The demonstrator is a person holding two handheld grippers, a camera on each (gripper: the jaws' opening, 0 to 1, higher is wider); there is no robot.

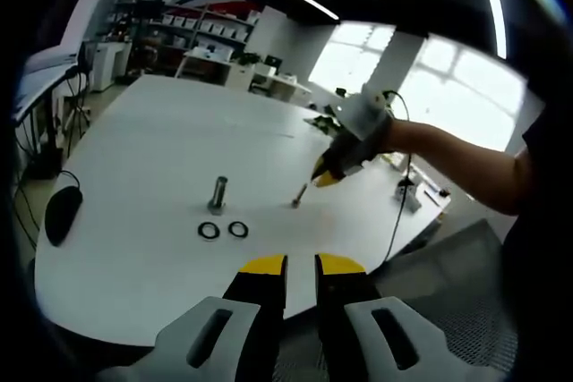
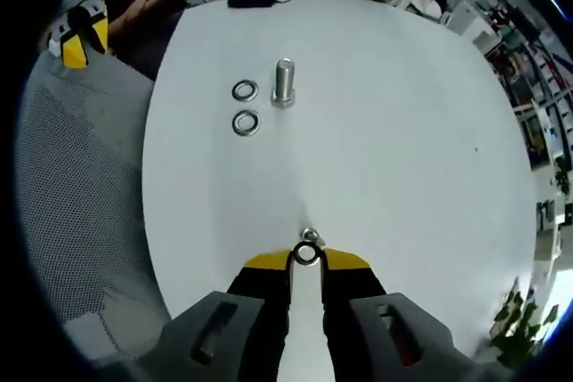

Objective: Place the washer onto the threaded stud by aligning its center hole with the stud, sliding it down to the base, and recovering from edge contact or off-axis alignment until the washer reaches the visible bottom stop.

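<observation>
While right gripper [image 2: 306, 259] pinches washer [image 2: 307, 254], left gripper [image 1: 300, 266] nearly closed, empty.

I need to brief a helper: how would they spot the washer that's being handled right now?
On the white table an upright threaded stud stands beside two flat washers. Far from them, the right gripper pinches a third washer at its yellow tips; it alone is held.
</observation>
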